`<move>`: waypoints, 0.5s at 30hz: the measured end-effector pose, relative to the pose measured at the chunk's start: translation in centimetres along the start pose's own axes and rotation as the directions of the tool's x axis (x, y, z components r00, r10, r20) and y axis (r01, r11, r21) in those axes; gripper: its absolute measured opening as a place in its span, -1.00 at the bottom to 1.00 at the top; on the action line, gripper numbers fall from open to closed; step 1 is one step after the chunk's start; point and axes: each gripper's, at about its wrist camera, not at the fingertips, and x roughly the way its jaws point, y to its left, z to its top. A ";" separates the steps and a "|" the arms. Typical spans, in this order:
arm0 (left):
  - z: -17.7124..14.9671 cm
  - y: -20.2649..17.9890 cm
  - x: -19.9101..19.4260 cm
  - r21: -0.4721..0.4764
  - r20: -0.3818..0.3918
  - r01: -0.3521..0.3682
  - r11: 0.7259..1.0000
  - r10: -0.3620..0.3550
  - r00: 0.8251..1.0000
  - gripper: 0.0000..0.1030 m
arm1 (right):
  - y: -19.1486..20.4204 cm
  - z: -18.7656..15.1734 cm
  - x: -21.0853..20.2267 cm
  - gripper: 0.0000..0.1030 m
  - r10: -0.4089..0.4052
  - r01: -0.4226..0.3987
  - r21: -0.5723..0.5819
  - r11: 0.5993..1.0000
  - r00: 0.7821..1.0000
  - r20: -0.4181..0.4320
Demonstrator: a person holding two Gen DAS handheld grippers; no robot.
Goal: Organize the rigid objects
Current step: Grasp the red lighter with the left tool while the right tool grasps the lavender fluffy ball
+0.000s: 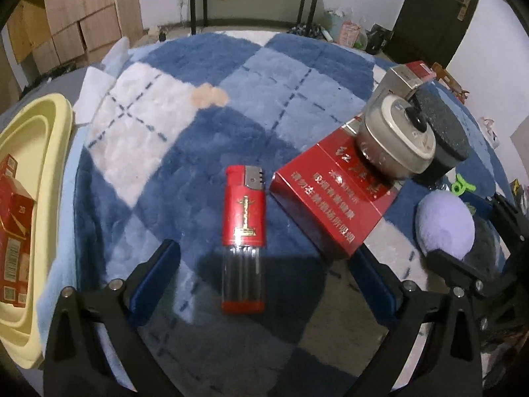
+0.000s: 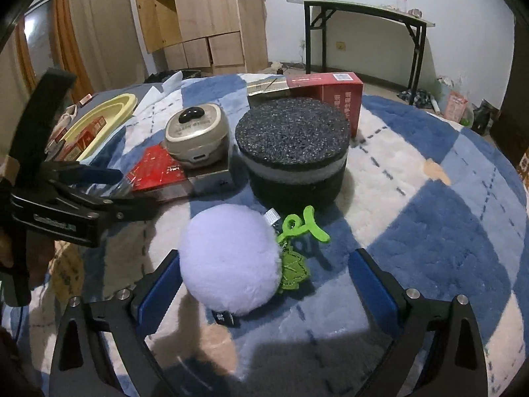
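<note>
Left tool (image 1: 263, 269) spread wide around red lighter (image 1: 244, 228) lying on blue checked rug (image 1: 205, 66), untouched. Right tool (image 2: 264, 276) spread around purple plush ball (image 2: 229, 259). Red cigarette pack (image 1: 334, 205) alongside: Chinese lettering, unreadable.

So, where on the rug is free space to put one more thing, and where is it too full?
Free: the checked rug behind the lighter, up to the yellow tray at the left. Also free: the rug to the right of the black round sponge. Crowded: the red box, beige case, sponge and purple plush ball sit close together.
</note>
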 end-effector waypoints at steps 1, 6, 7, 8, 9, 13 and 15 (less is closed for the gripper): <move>-0.2 -0.1 -0.2 0.005 0.010 -0.011 1.000 0.011 1.000 0.67 | 0.1 0.1 0.1 0.66 0.002 -0.002 -0.010 1.000 1.000 0.003; -1.0 -0.8 -1.6 0.032 0.059 -0.073 0.997 0.071 0.996 -0.51 | 1.9 -0.8 0.5 -0.04 0.005 -0.004 -0.090 0.996 1.000 0.012; -1.1 -0.9 -1.8 0.028 0.062 -0.067 0.997 0.066 0.996 -0.52 | 2.3 -0.9 0.4 -0.05 0.006 -0.004 -0.105 0.994 1.000 0.011; -1.2 -0.9 -1.9 0.020 0.064 -0.060 0.998 0.059 0.996 -0.52 | 2.5 -0.9 0.4 -0.07 -0.003 0.005 -0.112 0.994 1.000 0.014; -1.3 -0.8 -1.9 0.013 0.066 -0.050 0.999 0.049 0.997 -0.52 | 2.5 -1.0 0.4 -0.08 -0.007 0.008 -0.115 0.993 1.000 0.016; -1.4 -0.6 -1.3 0.016 0.073 -0.039 0.999 0.037 0.997 -0.52 | 2.1 -1.3 0.3 -0.11 0.014 -0.013 -0.090 0.996 1.000 0.010; -1.1 -0.6 -1.5 0.024 0.073 -0.044 0.999 0.042 0.996 -0.52 | 2.0 -1.3 0.0 -0.12 0.016 -0.015 -0.084 0.996 1.000 0.011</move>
